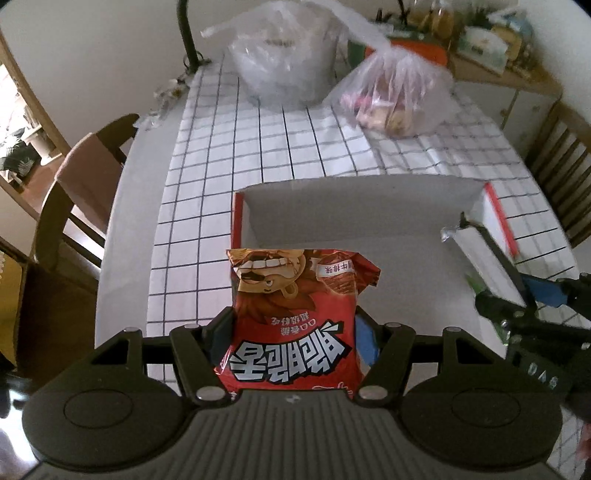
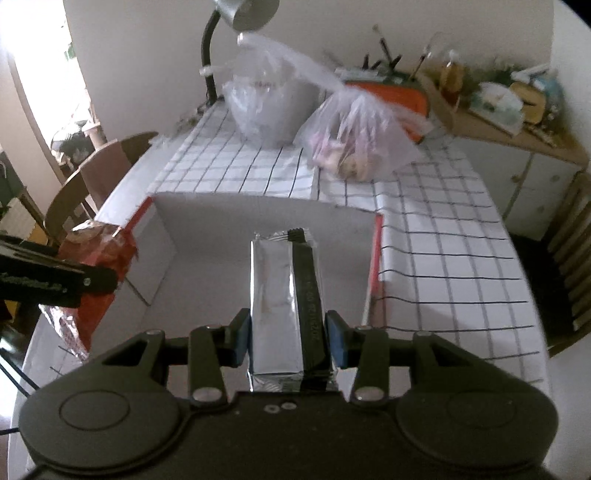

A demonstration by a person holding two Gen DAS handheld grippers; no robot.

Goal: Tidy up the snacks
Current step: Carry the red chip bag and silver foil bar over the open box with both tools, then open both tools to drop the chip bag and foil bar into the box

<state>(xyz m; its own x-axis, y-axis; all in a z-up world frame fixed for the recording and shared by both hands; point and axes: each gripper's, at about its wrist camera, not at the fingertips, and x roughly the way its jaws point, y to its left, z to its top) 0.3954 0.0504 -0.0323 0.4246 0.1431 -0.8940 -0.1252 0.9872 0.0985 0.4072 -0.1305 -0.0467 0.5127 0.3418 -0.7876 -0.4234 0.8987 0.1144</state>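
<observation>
My left gripper (image 1: pixel 293 332) is shut on a red snack bag (image 1: pixel 295 317) with a cartoon face, held above the near left part of a white open box with red edges (image 1: pixel 369 206). My right gripper (image 2: pixel 290 334) is shut on a silver foil packet with a black stripe (image 2: pixel 284 295), held over the same box (image 2: pixel 266 218). The right gripper (image 1: pixel 524 306) also shows at the right edge of the left wrist view. In the right wrist view, the left gripper's finger (image 2: pixel 55 277) and its red bag (image 2: pixel 99 258) appear at the left.
A checked tablecloth (image 1: pixel 221 155) covers the table. Two clear plastic bags (image 1: pixel 284 55) (image 1: pixel 399 96) with snacks inside stand at the far end, next to a black lamp stem (image 1: pixel 186 33). Chairs (image 1: pixel 74 206) (image 2: pixel 576 258) flank the table; a cluttered sideboard (image 2: pixel 498 107) is behind.
</observation>
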